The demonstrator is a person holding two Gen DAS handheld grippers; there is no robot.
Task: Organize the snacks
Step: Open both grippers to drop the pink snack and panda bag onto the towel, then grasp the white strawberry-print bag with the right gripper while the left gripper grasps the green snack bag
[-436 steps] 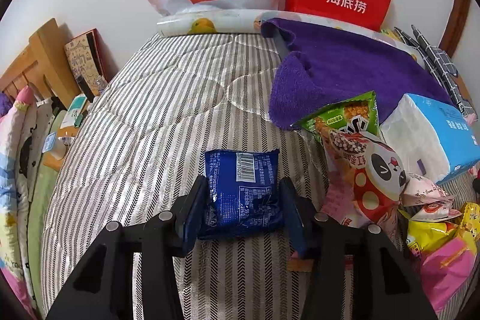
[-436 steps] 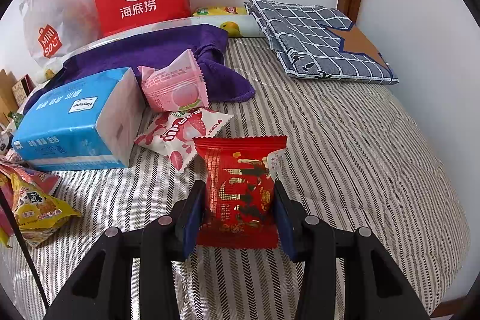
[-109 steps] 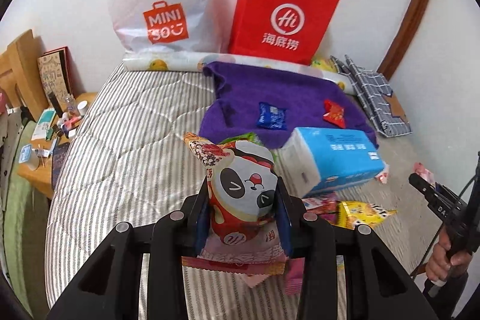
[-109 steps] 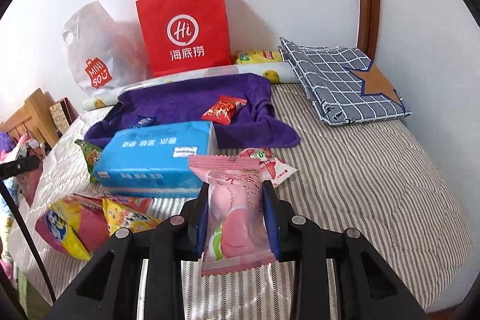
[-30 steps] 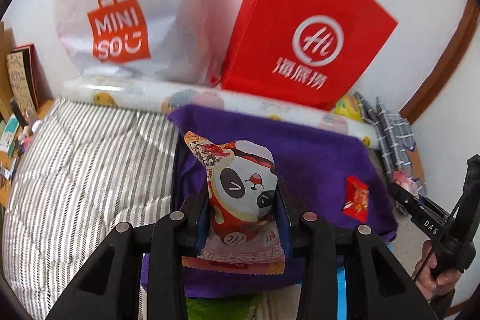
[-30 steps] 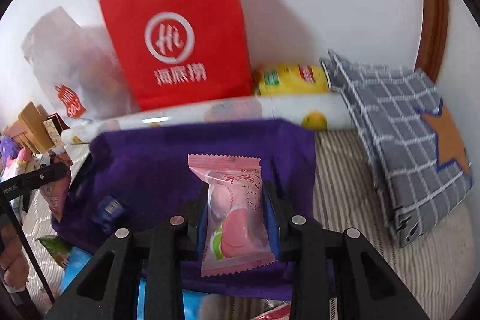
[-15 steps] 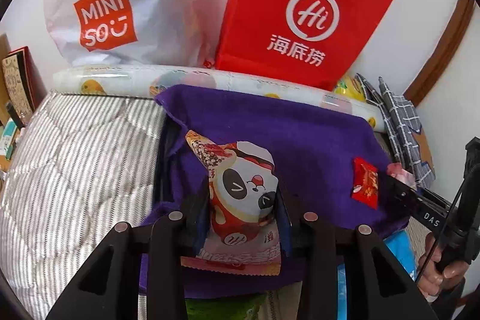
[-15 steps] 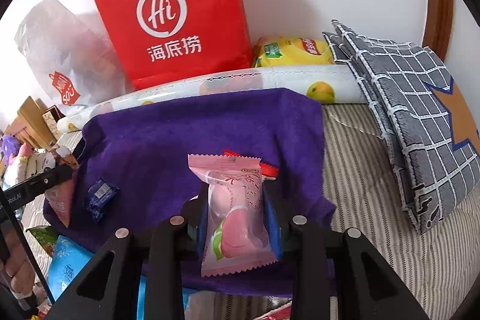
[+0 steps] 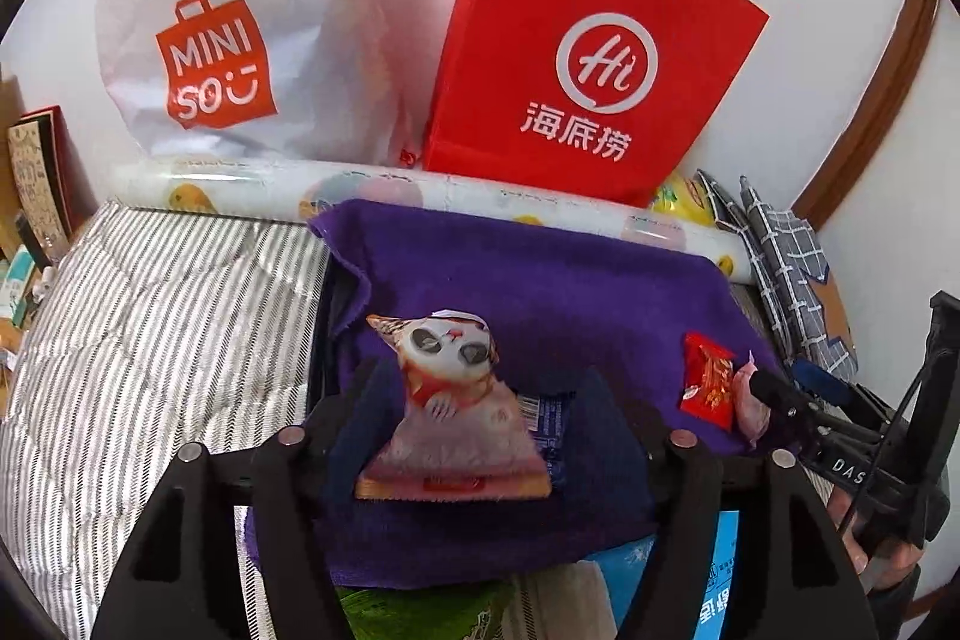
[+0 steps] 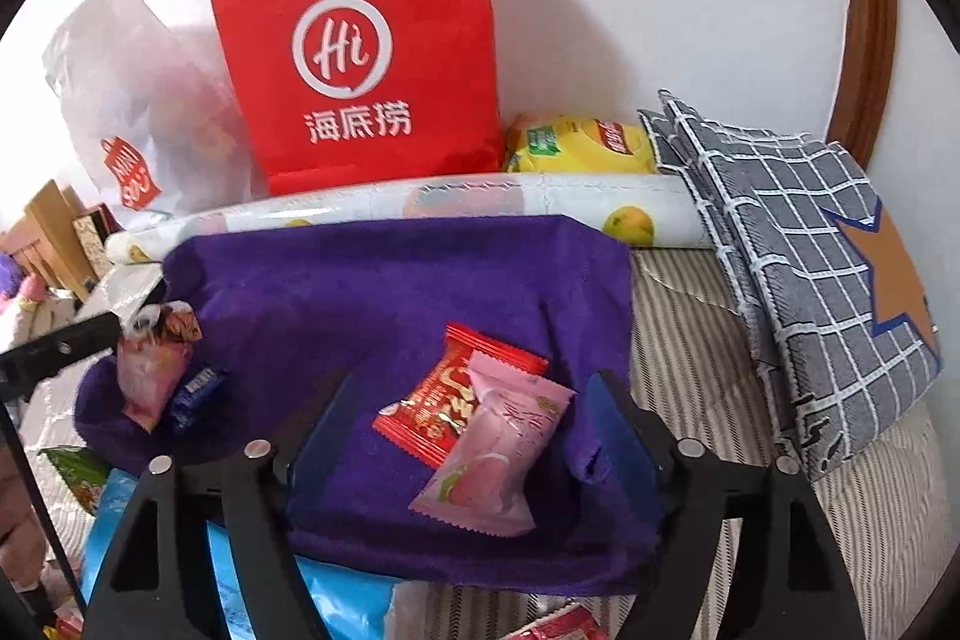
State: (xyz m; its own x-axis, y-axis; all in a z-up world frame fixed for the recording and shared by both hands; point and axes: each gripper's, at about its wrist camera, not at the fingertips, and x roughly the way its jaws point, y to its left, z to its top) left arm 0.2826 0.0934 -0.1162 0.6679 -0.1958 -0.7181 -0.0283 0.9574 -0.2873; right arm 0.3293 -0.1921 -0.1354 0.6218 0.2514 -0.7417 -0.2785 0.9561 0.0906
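A purple towel [image 9: 540,280] lies on the striped bed. My left gripper [image 9: 474,418] is open; the panda snack pack [image 9: 450,400] lies between its jaws on the towel, partly over the blue pack [image 9: 549,430]. My right gripper [image 10: 468,436] is open; the pink snack pack [image 10: 492,466] lies between its jaws on the towel [image 10: 372,292], overlapping the red pack [image 10: 444,400]. The red pack [image 9: 708,388] and pink pack [image 9: 750,400] also show in the left wrist view. The panda pack [image 10: 150,364] and blue pack [image 10: 195,397] show at the left of the right wrist view.
A red paper bag [image 9: 588,58] and a white Miniso bag [image 9: 234,40] stand against the wall behind a rolled mat [image 9: 420,187]. A blue tissue pack [image 10: 336,604] and a green pack [image 9: 420,610] lie near the towel's front edge. A checked grey cloth [image 10: 810,244] lies right.
Both grippers have opened and let go of their packs. The panda pack now lies on the towel over the blue pack; the pink pack lies against the red pack.
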